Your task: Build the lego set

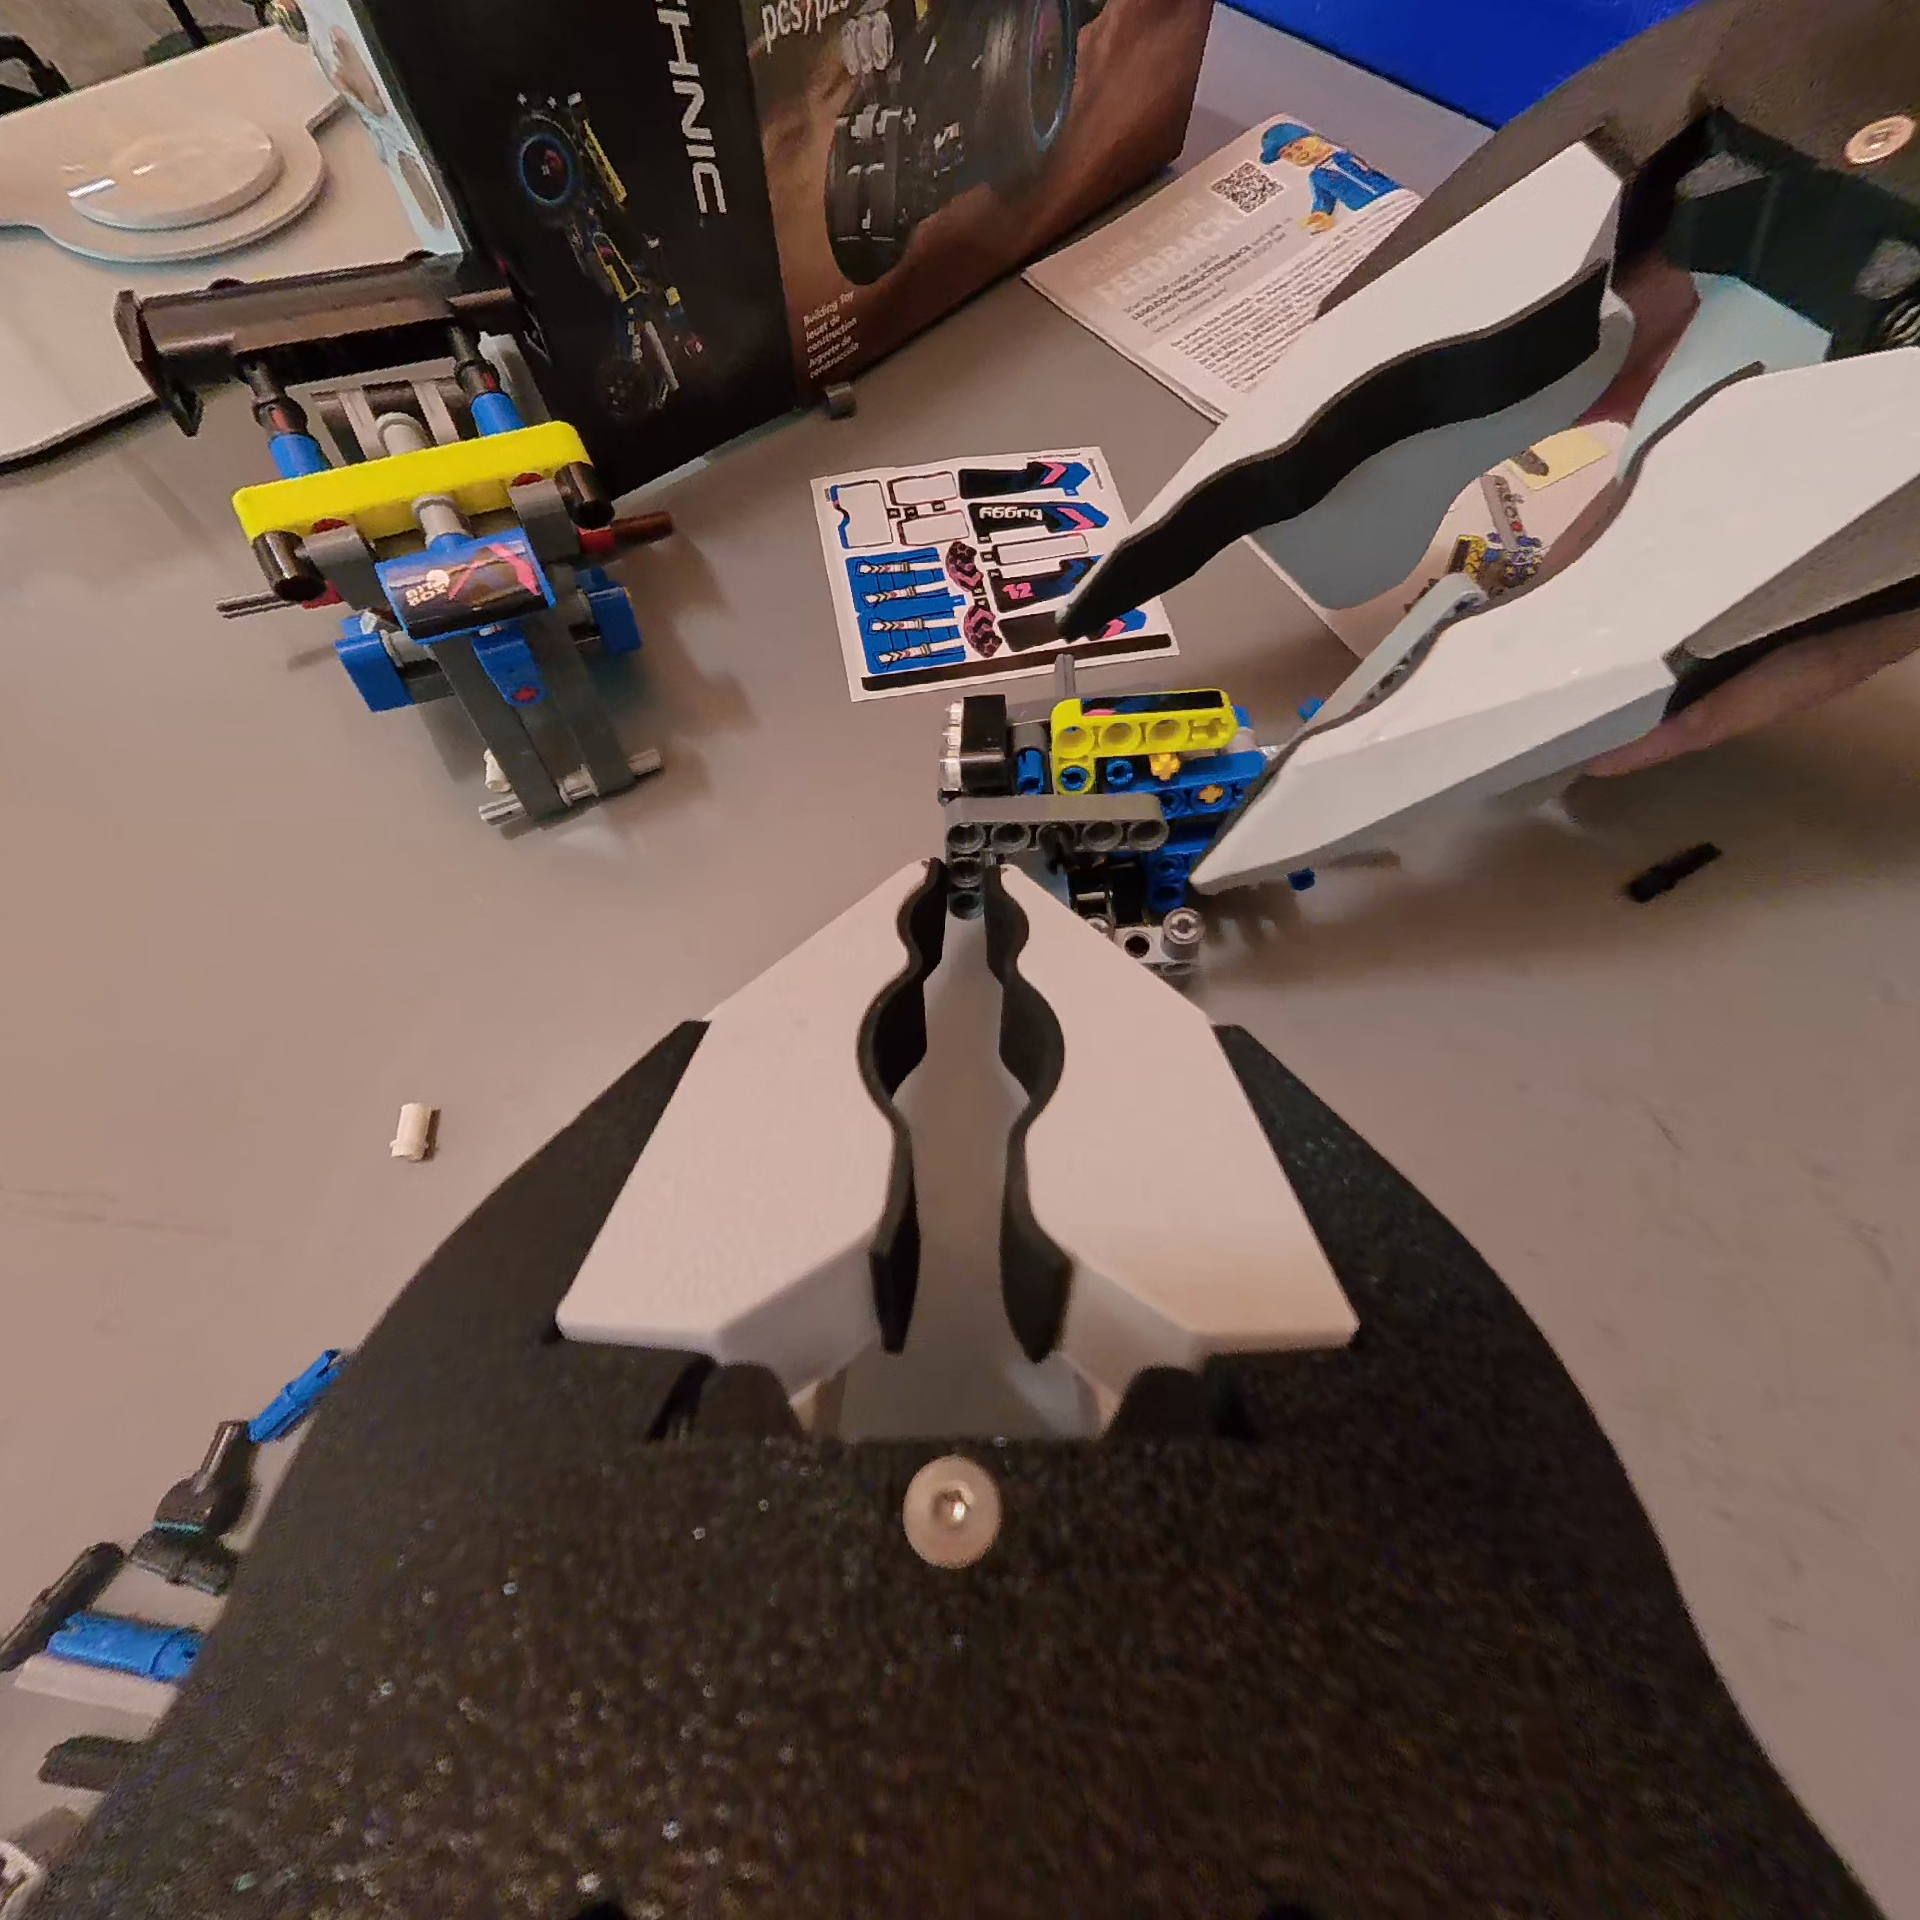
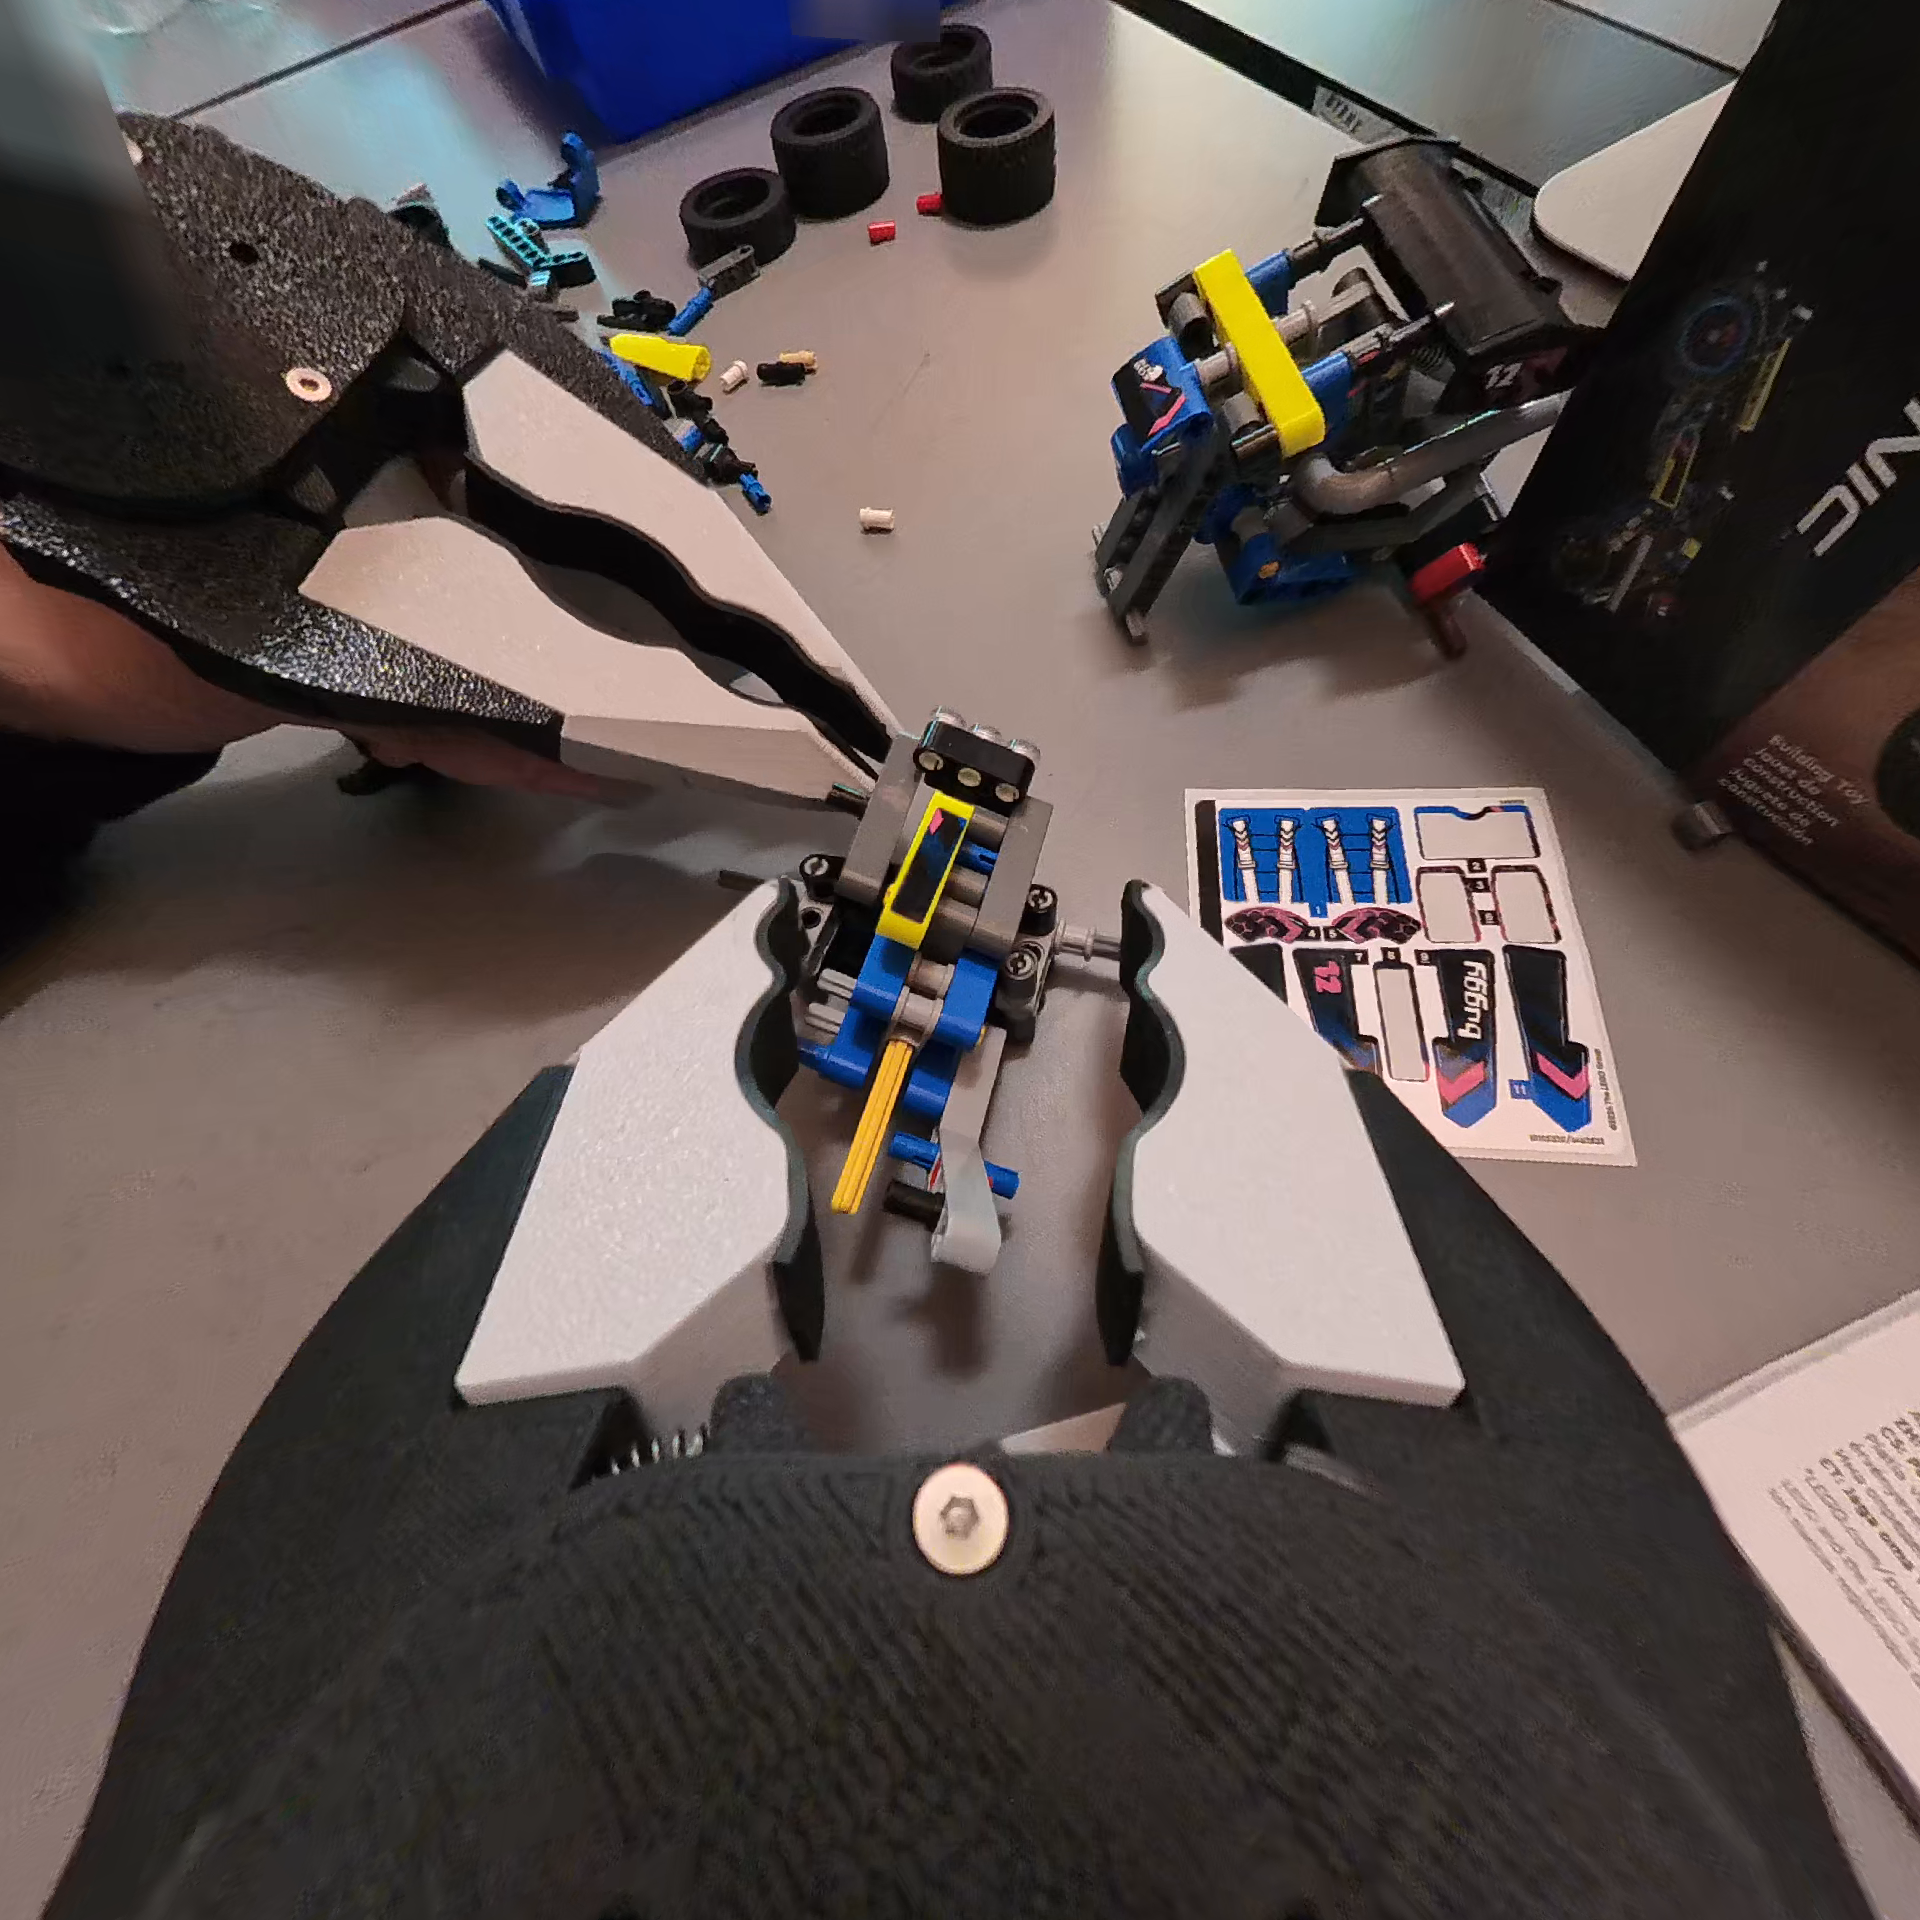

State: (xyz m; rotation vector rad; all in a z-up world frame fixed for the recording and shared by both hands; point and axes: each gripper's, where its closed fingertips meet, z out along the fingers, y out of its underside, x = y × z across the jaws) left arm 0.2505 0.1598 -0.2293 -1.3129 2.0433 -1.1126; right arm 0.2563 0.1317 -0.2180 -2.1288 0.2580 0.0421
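My left gripper [image 1: 966, 883] fingers pinch the dark-grey L-shaped plastic beam [image 1: 1049, 826] on the blue-and-yellow brick assembly [image 2: 914, 977]; my right gripper [image 2: 951, 914] fingers straddle it, wide open, on the desk [image 2: 312, 1039].

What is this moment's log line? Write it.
left gripper: shut on grey beam | right gripper: jaws open, straddling brick assembly | sticker sheet: beside it

Left wrist cam sits behind its own fingers, angled down across the grey table [image 1: 260, 935], close to the small brick assembly [image 1: 1122, 769]; right wrist cam looks down steeply from the opposite side, right over the same assembly [image 2: 925, 935]; both share it, the sticker sheet [image 1: 987, 571], the larger model [image 2: 1299, 416] and the box [image 1: 727, 208]; each sees the other gripper.
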